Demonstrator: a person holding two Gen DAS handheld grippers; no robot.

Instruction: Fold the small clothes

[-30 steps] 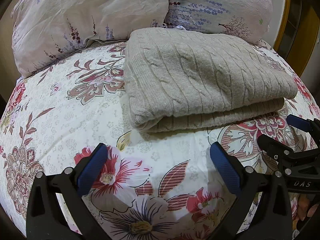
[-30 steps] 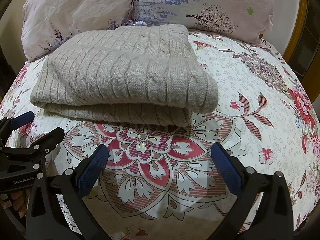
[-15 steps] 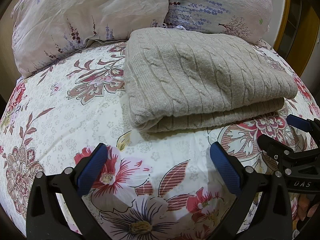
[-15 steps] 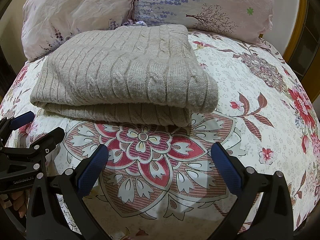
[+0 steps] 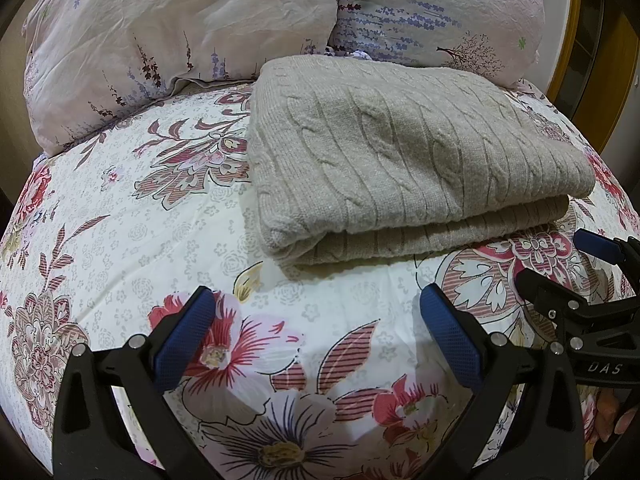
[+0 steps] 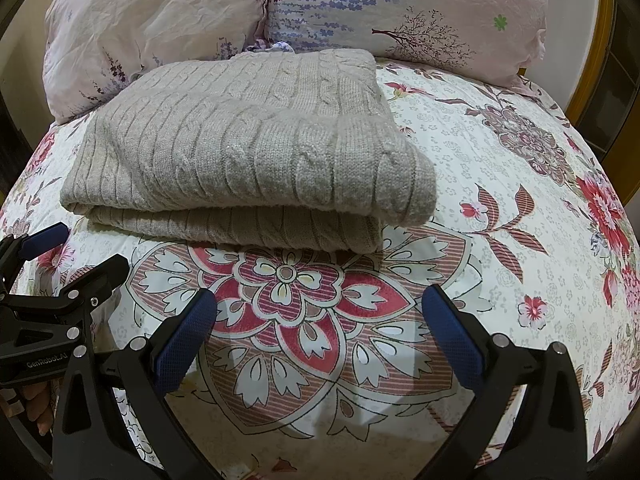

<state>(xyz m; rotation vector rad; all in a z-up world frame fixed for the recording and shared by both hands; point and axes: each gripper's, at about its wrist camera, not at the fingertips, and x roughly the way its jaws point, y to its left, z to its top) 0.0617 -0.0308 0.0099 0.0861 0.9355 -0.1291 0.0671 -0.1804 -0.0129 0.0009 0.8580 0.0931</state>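
A beige cable-knit sweater [image 5: 408,152] lies folded in a neat rectangle on the floral bedspread [image 5: 120,240]; it also shows in the right wrist view [image 6: 248,156]. My left gripper [image 5: 316,320] is open and empty, hovering over the bedspread just in front of the sweater's near left corner. My right gripper [image 6: 320,320] is open and empty, in front of the sweater's near right edge. Each gripper shows at the edge of the other's view: the right one in the left wrist view [image 5: 568,264], the left one in the right wrist view [image 6: 76,252].
Two floral pillows [image 5: 168,36] [image 5: 440,12] lie behind the sweater at the head of the bed. A wooden frame [image 6: 600,64] stands at the far right. Bedspread lies bare to the right of the sweater [image 6: 500,168].
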